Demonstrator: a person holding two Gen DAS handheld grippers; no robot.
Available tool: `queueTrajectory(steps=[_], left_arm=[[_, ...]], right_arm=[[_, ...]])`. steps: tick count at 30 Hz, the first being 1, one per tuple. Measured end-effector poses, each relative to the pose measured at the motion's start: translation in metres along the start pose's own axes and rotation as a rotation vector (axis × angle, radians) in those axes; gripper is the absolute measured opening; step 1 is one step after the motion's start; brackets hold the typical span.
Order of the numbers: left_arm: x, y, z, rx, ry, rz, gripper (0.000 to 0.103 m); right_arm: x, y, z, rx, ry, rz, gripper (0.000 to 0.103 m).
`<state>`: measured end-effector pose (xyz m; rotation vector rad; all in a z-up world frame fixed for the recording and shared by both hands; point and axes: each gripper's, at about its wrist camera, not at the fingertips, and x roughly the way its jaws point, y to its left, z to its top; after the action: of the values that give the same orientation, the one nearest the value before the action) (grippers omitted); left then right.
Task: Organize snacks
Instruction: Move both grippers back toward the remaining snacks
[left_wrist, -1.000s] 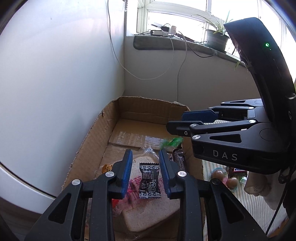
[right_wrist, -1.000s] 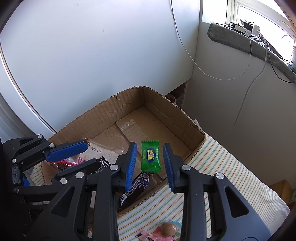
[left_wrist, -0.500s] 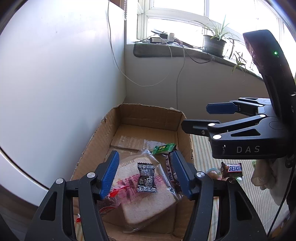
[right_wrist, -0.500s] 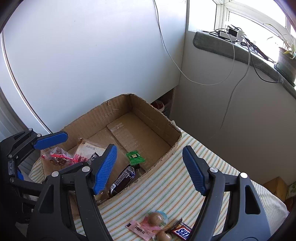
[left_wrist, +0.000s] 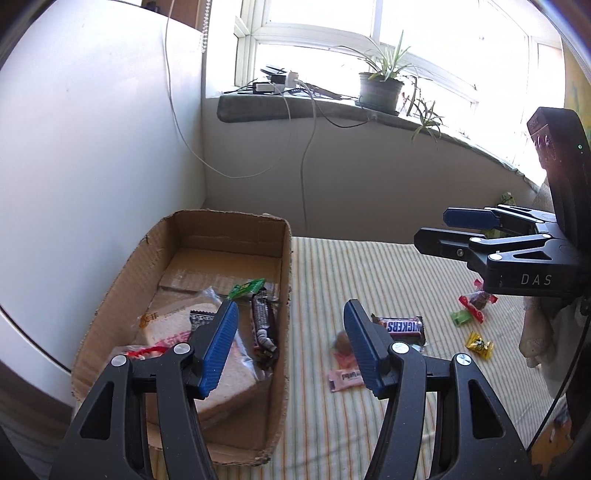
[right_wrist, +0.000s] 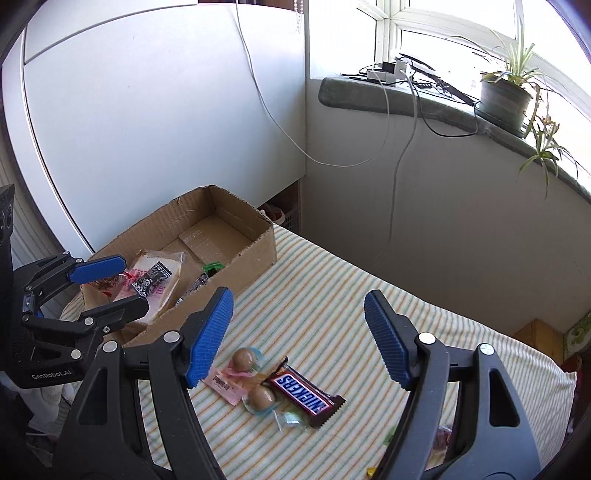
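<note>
Striped cloth (right_wrist: 332, 295): one Snickers (right_wrist: 304, 392), two round candies (right_wrist: 245, 358); left gripper (left_wrist: 291, 343), right gripper (right_wrist: 299, 336) both spread, empty.

Potted spider plant in dark round pot (left_wrist: 380, 88) on grey padded windowsill (right_wrist: 424, 98). White power adapter block (right_wrist: 388, 72) on same sill; thin white cable (left_wrist: 184, 129) hangs down wall. Striped cloth tabletop (right_wrist: 332, 295).

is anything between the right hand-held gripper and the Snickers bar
Nothing visible. The right hand-held gripper is open above the Snickers bar, with only bare striped cloth between; a round candy touches the bar's left end.
</note>
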<state>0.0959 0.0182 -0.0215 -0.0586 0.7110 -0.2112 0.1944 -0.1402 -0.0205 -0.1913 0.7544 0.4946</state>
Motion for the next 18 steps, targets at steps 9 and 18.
queueTrajectory(steps=[9,18], left_arm=[[0.025,-0.042,-0.019,0.035,0.081,-0.103,0.041],[0.057,-0.068,-0.039,0.059,0.176,-0.159,0.033]], right_arm=[[-0.042,-0.059,-0.051,0.101,-0.011,-0.087,0.076],[-0.052,-0.090,-0.110,0.142,0.090,-0.134,0.068]])
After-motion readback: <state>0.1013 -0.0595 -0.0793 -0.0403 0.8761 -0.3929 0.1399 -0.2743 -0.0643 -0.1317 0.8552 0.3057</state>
